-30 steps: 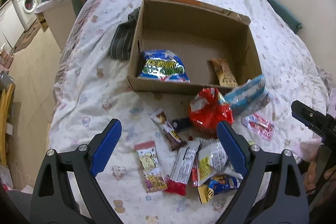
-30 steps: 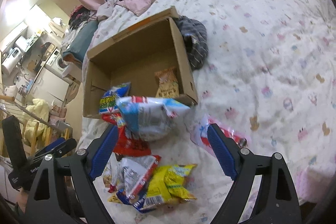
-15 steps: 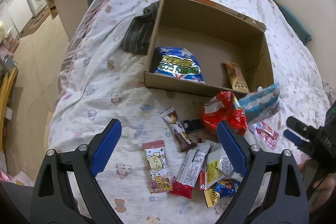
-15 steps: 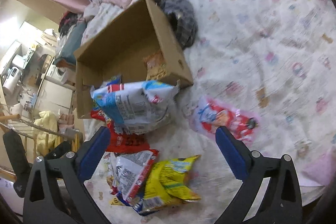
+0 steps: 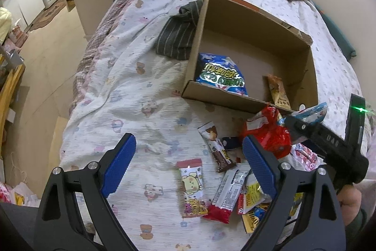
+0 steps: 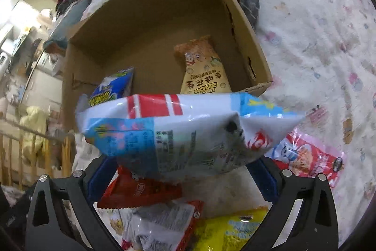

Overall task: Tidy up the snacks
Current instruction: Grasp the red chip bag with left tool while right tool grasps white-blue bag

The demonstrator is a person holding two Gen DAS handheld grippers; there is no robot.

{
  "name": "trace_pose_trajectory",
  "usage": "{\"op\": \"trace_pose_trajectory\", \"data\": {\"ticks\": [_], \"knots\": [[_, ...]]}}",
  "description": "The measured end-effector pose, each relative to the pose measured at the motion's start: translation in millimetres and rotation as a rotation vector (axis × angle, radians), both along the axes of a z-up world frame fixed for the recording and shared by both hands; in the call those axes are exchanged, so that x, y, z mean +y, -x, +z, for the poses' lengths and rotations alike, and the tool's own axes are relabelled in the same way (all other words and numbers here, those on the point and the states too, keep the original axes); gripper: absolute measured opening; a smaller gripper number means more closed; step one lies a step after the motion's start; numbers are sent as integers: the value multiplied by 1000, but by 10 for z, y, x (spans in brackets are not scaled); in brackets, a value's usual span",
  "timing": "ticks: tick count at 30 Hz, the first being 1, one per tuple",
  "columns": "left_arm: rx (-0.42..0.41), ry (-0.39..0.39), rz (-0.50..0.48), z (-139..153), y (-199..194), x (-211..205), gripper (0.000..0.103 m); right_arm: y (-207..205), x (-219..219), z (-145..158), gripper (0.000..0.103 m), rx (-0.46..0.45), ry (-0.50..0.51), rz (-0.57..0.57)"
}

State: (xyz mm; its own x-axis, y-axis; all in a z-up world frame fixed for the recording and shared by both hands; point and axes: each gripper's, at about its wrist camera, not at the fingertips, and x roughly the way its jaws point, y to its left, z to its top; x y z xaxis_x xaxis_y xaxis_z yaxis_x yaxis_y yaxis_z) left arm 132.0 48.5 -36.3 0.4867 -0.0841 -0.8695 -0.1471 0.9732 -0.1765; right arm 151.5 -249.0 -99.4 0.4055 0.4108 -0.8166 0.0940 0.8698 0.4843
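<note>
Wide apart, right gripper (image 6: 181,171) jaws, having just been opening, straddling without yet pinching the puffy white-and-blue foil snack bag (image 6: 188,133) at twelve o'clock. Best closed squarely across the bag's middle, gently, to avoid a slip or burst. Left gripper (image 5: 188,168) jaws apart, empty. Beyond, at twelve, the open brown cardboard box (image 6: 256,44) on the bed, destination probably.

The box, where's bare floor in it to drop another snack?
Box: bare floor in the middle between the blue bag and the orange packet, and across the whole back half. Outside, the pile by the red bag at its front wall is crowded.
</note>
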Motion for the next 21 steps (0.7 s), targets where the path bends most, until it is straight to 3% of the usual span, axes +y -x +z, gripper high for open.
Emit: {"op": "trace_pose_trajectory", "data": {"ticks": [2, 6, 9, 17, 21], "knots": [[3, -2, 2, -19, 4, 20, 90, -47, -58, -10, 101, 11, -1, -16], [18, 7, 11, -64, -20, 46, 90, -41, -189, 9, 75, 9, -44, -12], [25, 22, 10, -75, -46, 11, 90, 41, -234, 87, 66, 0, -28, 13], [107, 61, -78, -153, -202, -472, 90, 296, -533, 324, 63, -32, -22, 8], [151, 132, -135, -172, -345, -888, 90, 429, -761, 391, 63, -29, -56, -32]]}}
